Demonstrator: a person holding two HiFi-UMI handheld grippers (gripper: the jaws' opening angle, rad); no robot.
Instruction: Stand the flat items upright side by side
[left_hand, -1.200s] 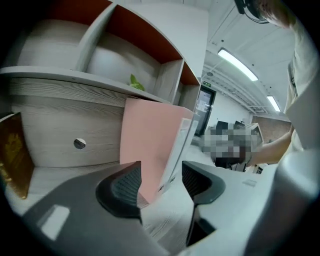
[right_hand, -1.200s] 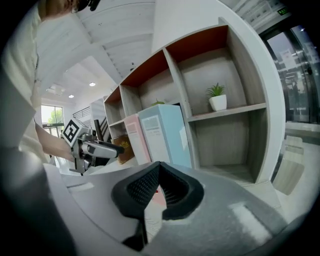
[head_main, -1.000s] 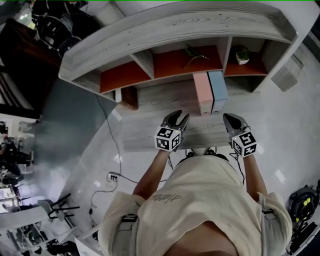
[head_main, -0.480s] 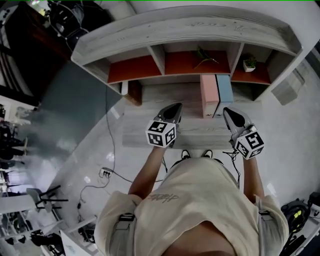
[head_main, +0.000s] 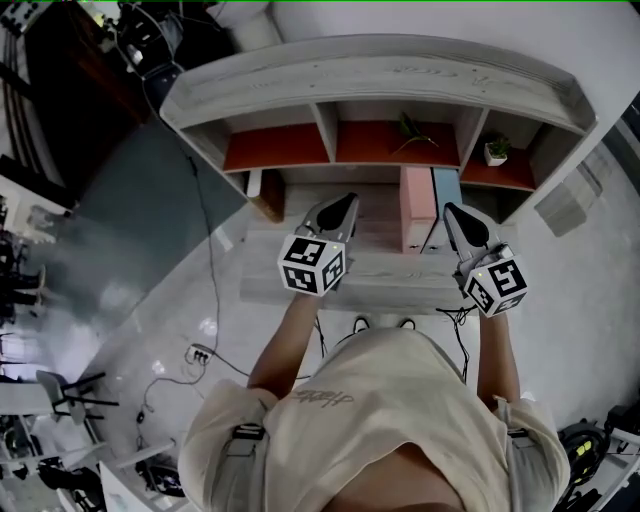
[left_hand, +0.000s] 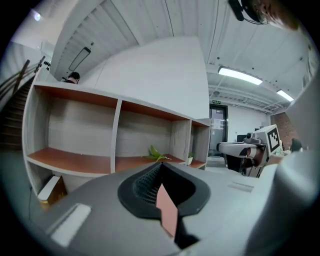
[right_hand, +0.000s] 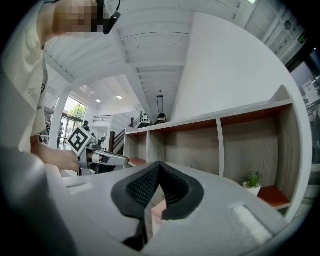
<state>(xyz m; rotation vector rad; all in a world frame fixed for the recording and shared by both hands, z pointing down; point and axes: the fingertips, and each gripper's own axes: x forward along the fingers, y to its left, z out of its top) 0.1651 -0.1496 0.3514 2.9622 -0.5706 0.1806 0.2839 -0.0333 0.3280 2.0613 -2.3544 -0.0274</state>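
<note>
Left hand-held gripper (head_main: 343, 203), closed and empty, hovers left of the pink file box (head_main: 417, 205); right hand-held gripper (head_main: 452, 212), likewise closed and empty, right of it. Blue file box (head_main: 447, 183) stands upright touching it.

Shelf: a big grey wood shelf (head_main: 380, 72) stands at the back of the desk. It has three open boxes in a row, each with a red-orange floor.
Desk: a grey wood top (head_main: 390, 282) sticks out under the shelf.
Little plant: a small green plant in a white pot (head_main: 493, 150) stands in the right box.
Leaves: a green leafy twig (head_main: 411, 131) lies in the middle box.
Brown box: a brown box (head_main: 268, 197) sits below the left box, at the desk's left end.
Floor: the floor (head_main: 585, 290) is pale and shiny, with a darker grey part on the left.
Plug strip: a white plug strip (head_main: 199, 352) lies on the floor left of the desk.
Cable: a thin black cable (head_main: 204, 240) runs over the floor near it.
Lamp: a long bright lamp (left_hand: 240, 75) glows on the ceiling.
</note>
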